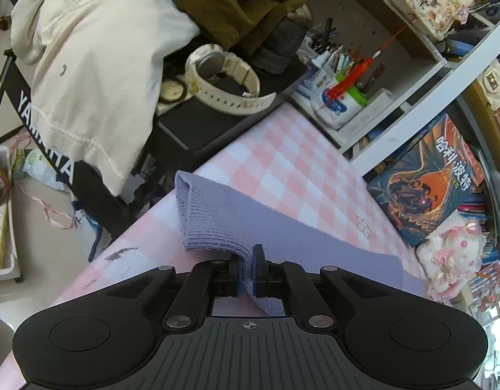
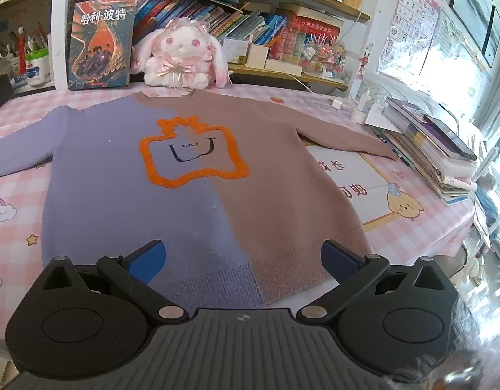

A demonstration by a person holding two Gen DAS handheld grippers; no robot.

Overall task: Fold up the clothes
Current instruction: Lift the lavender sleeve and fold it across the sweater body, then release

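Now sweater [image 2: 198,175] flat on desk [image 2: 19,191], front up. Left tool [image 1: 246,260] clamped on purple sleeve [image 1: 214,217] cuff, likely to carry it. Right tool [image 2: 243,260] gaping wide, empty, above hem.

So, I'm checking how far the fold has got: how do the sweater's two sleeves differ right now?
The purple knit sleeve is pinched near its cuff by the left hand-held gripper, which is shut on it; the brown knit sleeve lies untouched. The purple sleeve is gathered up at the grip; the brown one lies flat, stretched toward the stacked books. The right hand-held gripper is open over the hem. Both belong to one two-tone sweater.
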